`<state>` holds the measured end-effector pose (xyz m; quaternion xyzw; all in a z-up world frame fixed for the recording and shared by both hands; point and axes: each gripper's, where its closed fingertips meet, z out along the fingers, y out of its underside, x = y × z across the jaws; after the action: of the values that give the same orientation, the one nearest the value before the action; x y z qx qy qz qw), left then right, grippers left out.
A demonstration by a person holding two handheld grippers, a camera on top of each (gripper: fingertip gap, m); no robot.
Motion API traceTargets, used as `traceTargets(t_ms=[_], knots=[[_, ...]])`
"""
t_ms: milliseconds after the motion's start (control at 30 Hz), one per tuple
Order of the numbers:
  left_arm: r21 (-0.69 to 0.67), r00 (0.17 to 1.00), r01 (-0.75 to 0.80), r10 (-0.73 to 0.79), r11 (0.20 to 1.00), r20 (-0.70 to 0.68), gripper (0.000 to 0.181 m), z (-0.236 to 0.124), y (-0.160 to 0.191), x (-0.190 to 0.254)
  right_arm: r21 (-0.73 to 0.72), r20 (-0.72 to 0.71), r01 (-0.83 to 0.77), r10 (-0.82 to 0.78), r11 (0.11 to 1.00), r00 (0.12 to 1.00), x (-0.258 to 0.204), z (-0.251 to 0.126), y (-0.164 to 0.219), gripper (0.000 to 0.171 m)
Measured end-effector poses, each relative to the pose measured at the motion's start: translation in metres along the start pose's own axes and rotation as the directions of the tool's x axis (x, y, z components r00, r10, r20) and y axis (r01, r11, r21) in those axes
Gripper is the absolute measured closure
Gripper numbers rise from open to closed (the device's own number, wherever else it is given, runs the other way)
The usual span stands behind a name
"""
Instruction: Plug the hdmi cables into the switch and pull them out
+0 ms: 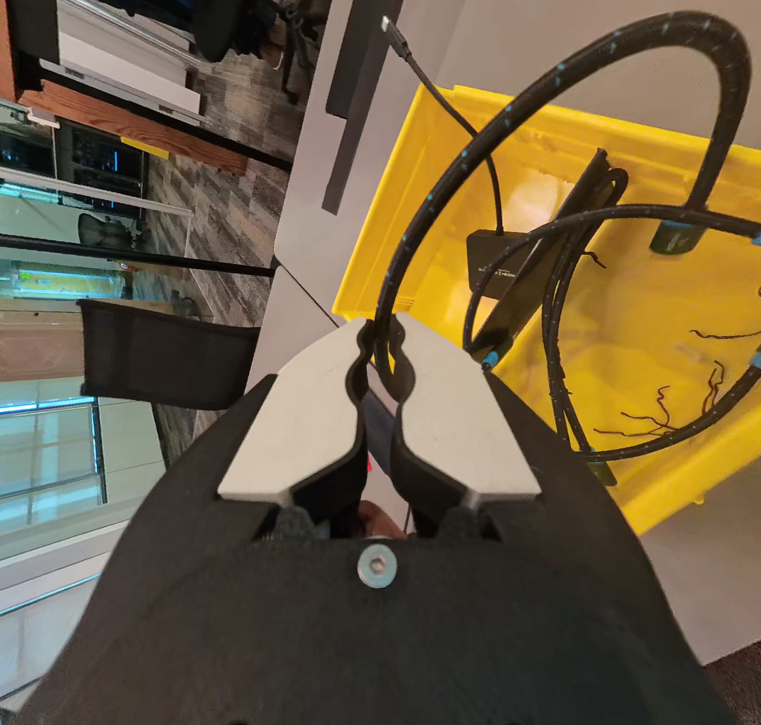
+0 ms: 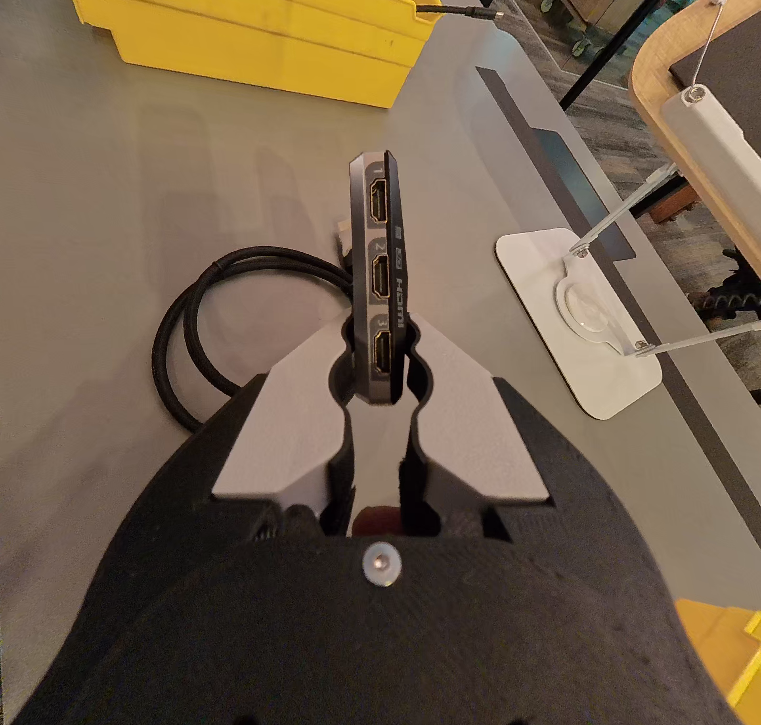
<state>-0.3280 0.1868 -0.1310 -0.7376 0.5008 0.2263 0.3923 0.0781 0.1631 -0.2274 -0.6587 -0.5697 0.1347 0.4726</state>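
Grey table (image 2: 206,169) carries a yellow bin (image 1: 617,355), seen side-on in the right wrist view and from above in the left.

Left gripper (image 1: 381,334): fingers nearly together, pinched on a black braided HDMI cable (image 1: 473,149) with blue flecks. That cable arcs up over the bin and comes down to a dark plug (image 1: 675,237) at the bin's far side. More cable (image 1: 554,334) lies coiled inside the bin, along with a small black box (image 1: 494,260), a flat black bar and some loose dark threads (image 1: 659,416). How many separate cables make up the coil cannot be told.

Right gripper (image 2: 381,334): fingers clamped on the lower end of the switch (image 2: 376,252), held on edge above the table. Its edge face shows three ports in a row; all three are empty, and the lowest sits between the fingers. The switch's far side is hidden. A black cord (image 2: 193,313) loops on the table behind it; where it joins is concealed.
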Motion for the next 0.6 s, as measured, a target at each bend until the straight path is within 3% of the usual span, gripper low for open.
traceTargets(t_ms=[600], knots=[[0.049, 0.951, 0.1, -0.11, 0.994, 0.288, 0.175, -0.056, -0.016, -0.06, -0.017, -0.025, -0.011, 0.011, 1.0, 1.0, 0.004, 0.002, 0.003, 0.153]])
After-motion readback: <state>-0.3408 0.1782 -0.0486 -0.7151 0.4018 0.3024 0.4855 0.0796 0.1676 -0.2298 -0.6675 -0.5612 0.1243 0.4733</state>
